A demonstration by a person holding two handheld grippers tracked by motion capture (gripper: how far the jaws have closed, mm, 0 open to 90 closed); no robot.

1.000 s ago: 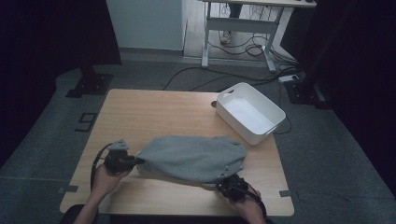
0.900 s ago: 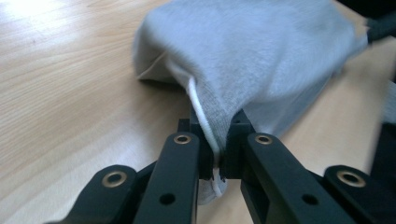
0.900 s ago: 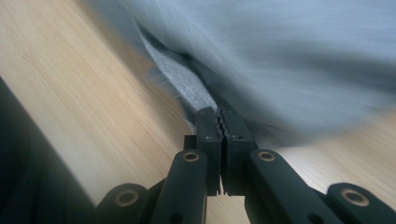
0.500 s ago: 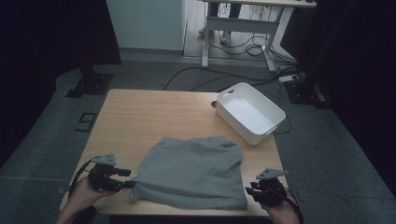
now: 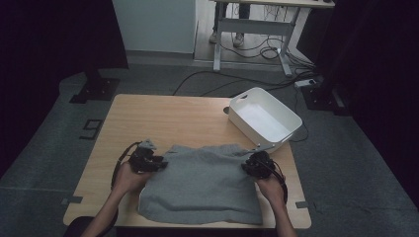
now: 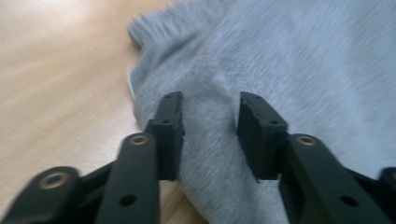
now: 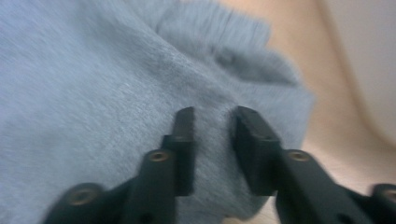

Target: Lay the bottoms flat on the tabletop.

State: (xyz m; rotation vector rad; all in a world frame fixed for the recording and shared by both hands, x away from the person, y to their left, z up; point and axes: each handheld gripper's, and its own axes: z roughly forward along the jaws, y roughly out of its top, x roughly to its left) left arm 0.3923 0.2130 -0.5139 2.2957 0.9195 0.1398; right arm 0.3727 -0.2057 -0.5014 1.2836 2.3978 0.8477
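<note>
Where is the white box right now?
In the high view, the white box sits at the table's far right corner, just beyond the grey cloth.

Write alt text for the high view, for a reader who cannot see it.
A person's two hands each set a claw on the far corners of a grey cloth spread on a wooden table: left claw at its left edge, right claw at its right. A white bin sits at the table's far right corner.

Grey floor (image 5: 44,163) around the wooden surface (image 5: 163,118); dark curtains (image 5: 49,34) at both sides; a desk frame (image 5: 252,29) and cables (image 5: 237,81) beyond.
</note>
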